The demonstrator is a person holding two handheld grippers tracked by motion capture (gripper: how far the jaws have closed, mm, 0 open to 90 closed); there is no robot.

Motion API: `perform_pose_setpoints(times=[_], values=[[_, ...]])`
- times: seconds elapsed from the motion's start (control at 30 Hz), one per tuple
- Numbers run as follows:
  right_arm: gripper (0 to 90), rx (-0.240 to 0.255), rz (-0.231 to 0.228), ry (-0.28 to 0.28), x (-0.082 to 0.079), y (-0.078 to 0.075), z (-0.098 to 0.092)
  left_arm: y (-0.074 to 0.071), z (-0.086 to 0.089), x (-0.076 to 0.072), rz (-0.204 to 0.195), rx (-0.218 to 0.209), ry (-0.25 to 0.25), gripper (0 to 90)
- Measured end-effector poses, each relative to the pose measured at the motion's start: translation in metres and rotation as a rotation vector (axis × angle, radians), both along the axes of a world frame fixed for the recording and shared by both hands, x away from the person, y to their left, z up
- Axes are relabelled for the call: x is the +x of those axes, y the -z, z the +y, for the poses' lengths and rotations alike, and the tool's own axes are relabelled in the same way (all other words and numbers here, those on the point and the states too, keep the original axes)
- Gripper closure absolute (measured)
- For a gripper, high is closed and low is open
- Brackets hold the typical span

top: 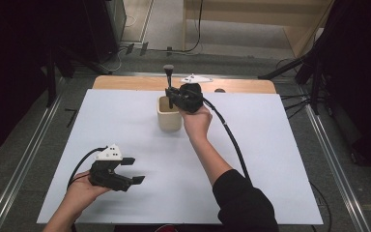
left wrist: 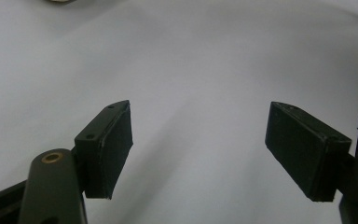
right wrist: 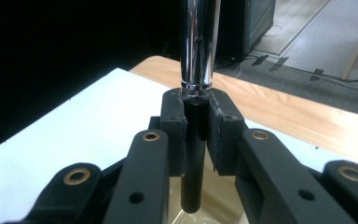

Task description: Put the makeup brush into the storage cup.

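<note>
The right gripper point(top: 174, 95) is pinching a slim makeup brush with a black handle, a chrome ferrule and a dark bristle head point(top: 169, 82), holding it upright over a squat cream-coloured ceramic cup point(top: 168, 116) that stands toward the far side of the white-covered bench point(top: 270, 159). In the right gripper view the black pads point(right wrist: 175, 126) press on the handle just under the ferrule point(right wrist: 198, 46), and the handle's blunt end point(right wrist: 192, 196) hangs over the cup's mouth, bristles up. The left gripper point(top: 134, 170) rests near the bench's near edge, well apart from the cup, its jaws spread with nothing between them.

The cup looks the heavier, stiffer piece and should stay put if nudged lightly, though it could chip or tip on a hard knock. The brush is probably very light and rigid along the handle; the polished ferrule looks slippery and the bristles soft, so the matte handle is the sensible place to hold it, as it is now.
</note>
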State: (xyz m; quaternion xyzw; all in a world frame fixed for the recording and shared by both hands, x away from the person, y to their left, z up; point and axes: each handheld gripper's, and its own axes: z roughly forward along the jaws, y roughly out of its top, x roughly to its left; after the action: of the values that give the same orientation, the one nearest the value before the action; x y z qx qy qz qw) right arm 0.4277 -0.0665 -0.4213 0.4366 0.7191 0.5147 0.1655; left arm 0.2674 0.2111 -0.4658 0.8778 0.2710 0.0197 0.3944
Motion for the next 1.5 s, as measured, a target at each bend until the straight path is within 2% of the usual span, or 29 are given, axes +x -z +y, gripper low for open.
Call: perform_pose_setpoints(times=[0.1, 0.27, 0.63, 0.97, 1.1, 1.17, 1.27, 1.3, 1.33, 1.4, 1.5], values=[[79.7, 0.013, 0.01, -0.01, -0.001, 0.005, 0.0, 0.0, 0.0, 0.0, 0.003, 0.002, -0.001, 24.0], [79.7, -0.003, 0.013, -0.021, -0.003, 0.01, 0.003, 0.0, 0.0, 0.0, 0.002, 0.0, 0.0, 24.0], [79.6, 0.006, 0.033, -0.02, -0.007, 0.022, 0.002, 0.0, 0.0, 0.0, 0.003, 0.0, 0.0, 24.0], [79.7, 0.002, 0.032, -0.031, -0.008, 0.02, 0.001, 0.0, 0.0, 0.0, 0.003, 0.001, -0.002, 24.0], [79.4, 0.006, 0.047, -0.029, -0.008, 0.02, 0.0, 0.0, 0.0, 0.0, 0.003, -0.001, -0.004, 24.0], [73.5, 0.02, 0.051, -0.036, -0.009, 0.017, 0.0, 0.0, 0.001, 0.0, 0.005, 0.0, -0.003, 24.0], [49.3, 0.056, 0.046, -0.052, -0.011, 0.011, -0.003, 0.0, 0.001, 0.001, 0.009, -0.004, -0.006, 23.9], [44.5, 0.064, 0.045, -0.05, -0.012, 0.009, -0.004, 0.0, 0.001, 0.001, 0.009, -0.003, -0.006, 23.9], [39.8, 0.087, 0.064, -0.064, -0.012, 0.008, -0.006, 0.0, 0.001, 0.001, 0.01, -0.001, -0.004, 23.9], [36.8, 0.093, 0.091, -0.074, -0.012, 0.006, -0.009, 0.0, 0.0, 0.0, 0.008, 0.002, -0.005, 23.9], [33.7, 0.062, 0.096, -0.092, -0.015, 0.004, -0.012, 0.0, 0.001, 0.001, 0.01, 0.001, -0.005, 23.9]])
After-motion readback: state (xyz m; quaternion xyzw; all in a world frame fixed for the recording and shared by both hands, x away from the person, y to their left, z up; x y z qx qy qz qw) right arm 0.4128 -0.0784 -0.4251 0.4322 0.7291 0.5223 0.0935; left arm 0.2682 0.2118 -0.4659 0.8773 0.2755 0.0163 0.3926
